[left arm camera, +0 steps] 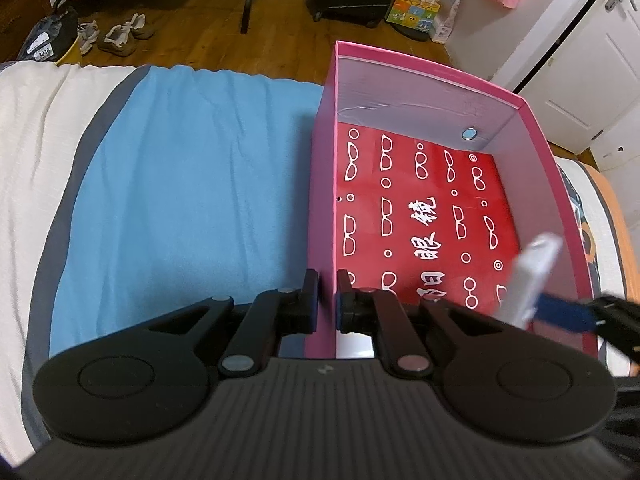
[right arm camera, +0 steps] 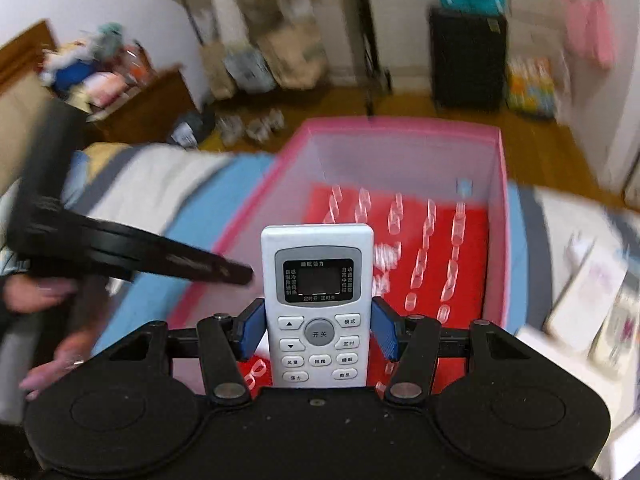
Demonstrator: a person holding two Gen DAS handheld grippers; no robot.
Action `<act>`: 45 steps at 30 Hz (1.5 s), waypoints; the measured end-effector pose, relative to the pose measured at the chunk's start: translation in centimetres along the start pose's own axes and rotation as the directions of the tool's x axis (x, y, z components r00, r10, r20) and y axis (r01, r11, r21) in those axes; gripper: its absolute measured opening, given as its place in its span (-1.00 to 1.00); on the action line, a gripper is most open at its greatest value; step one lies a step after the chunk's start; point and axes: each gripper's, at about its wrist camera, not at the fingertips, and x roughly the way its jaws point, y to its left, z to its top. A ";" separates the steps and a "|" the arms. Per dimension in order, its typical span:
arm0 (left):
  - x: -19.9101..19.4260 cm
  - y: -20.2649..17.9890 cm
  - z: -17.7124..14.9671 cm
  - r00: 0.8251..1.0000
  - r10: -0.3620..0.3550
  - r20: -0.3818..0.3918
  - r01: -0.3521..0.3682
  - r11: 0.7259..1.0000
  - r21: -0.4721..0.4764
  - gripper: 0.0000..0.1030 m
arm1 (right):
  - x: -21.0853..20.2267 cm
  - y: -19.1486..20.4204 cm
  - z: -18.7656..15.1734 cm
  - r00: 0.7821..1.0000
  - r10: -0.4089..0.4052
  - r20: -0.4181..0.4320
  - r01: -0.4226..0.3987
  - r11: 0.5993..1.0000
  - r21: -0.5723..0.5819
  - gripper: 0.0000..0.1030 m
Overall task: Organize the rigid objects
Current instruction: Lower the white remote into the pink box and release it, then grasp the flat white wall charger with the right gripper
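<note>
A pink open box [left arm camera: 320,184] with a red floor printed with white glasses shapes rests on a blue cloth over the bed. My left gripper [left arm camera: 328,300] is shut on the box's near left wall, one finger on each side of it. A white air-conditioner remote [right arm camera: 318,304] is clamped between the blue pads [right arm camera: 253,330] of my right gripper [right arm camera: 318,330], above the near end of the box [right arm camera: 505,216]. In the left wrist view the remote [left arm camera: 528,280] shows blurred at the box's right, with the right gripper's blue pad [left arm camera: 564,314] on it.
The blue cloth [left arm camera: 188,184] covers the bed left of the box. A person's hand [right arm camera: 52,364] and the left gripper's body [right arm camera: 120,248] are at the left of the right wrist view. White boxes [right arm camera: 580,292] lie right of the pink box. A wooden floor with shoes, bags and a black suitcase lies beyond the bed.
</note>
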 end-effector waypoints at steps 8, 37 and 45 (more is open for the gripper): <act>0.1 0.1 0.0 1.000 -0.009 0.002 0.009 1.000 0.002 -0.83 | 3.8 -0.4 -0.7 0.986 -0.119 -0.114 0.127 0.990 0.062 0.18; -0.7 -0.7 -0.3 0.999 0.015 0.036 -0.017 0.997 0.072 -0.86 | -11.0 -4.5 -0.1 0.996 -0.088 0.012 0.089 0.992 -0.094 0.33; -0.9 -1.9 -0.4 0.997 0.073 0.038 -0.077 0.990 0.119 -0.90 | -13.1 -14.0 -3.1 0.993 -0.101 -0.066 0.109 0.986 0.125 0.38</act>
